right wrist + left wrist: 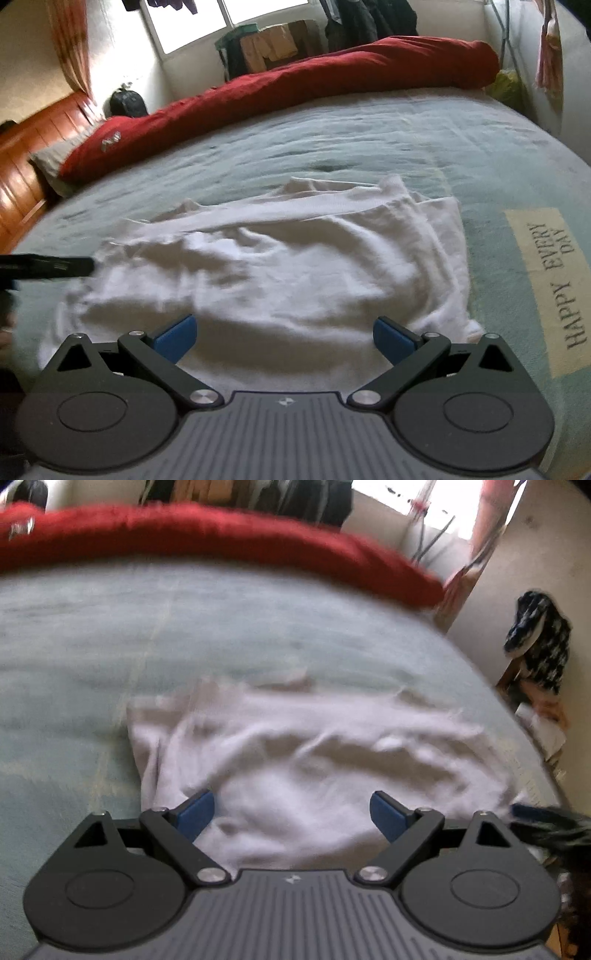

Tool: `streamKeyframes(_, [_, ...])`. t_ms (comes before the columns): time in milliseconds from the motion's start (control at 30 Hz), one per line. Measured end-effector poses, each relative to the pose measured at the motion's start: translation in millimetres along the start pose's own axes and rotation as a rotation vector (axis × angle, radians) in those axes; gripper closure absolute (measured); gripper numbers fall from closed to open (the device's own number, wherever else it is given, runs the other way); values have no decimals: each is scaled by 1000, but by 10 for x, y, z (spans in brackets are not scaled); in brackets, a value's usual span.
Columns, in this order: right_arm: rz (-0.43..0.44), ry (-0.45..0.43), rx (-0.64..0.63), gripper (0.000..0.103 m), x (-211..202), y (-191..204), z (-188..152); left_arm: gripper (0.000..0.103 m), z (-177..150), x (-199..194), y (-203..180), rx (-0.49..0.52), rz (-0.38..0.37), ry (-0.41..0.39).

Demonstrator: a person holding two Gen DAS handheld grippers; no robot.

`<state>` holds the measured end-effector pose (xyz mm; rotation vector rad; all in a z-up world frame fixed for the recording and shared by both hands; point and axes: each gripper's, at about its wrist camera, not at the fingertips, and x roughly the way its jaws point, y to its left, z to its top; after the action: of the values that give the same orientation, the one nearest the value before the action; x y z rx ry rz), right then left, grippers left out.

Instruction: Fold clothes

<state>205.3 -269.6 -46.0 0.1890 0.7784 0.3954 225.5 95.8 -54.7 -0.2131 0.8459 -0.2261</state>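
A rumpled white shirt [273,266] lies on the pale green bed [332,136] at the centre of both frames, while the left claw [291,814] and right claw [284,338] hover spread above its near edge, gripping nothing.

I see my left gripper [291,814] hanging over the near part of the white garment [314,760], blue fingers [195,814] spread wide, nothing between them. Beyond the garment, a red blanket [221,539] borders the green bedspread [110,638].
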Motion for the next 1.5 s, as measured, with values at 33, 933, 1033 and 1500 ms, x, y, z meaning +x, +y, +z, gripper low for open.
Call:
streamKeyframes(33, [2, 2, 5, 0, -26, 11, -14, 12, -20, 27, 11, 3, 2, 6])
streamKeyframes(933, [147, 0, 89, 0, -195, 106, -140, 9, -296, -365, 1079, -439, -314, 21])
streamKeyframes(1033, [133, 5, 96, 0, -172, 104, -145, 6, -214, -249, 1121, -453, -375, 48])
streamKeyframes(1500, [101, 10, 78, 0, -123, 126, -72, 8, 153, 267, 1128, -462, -491, 96])
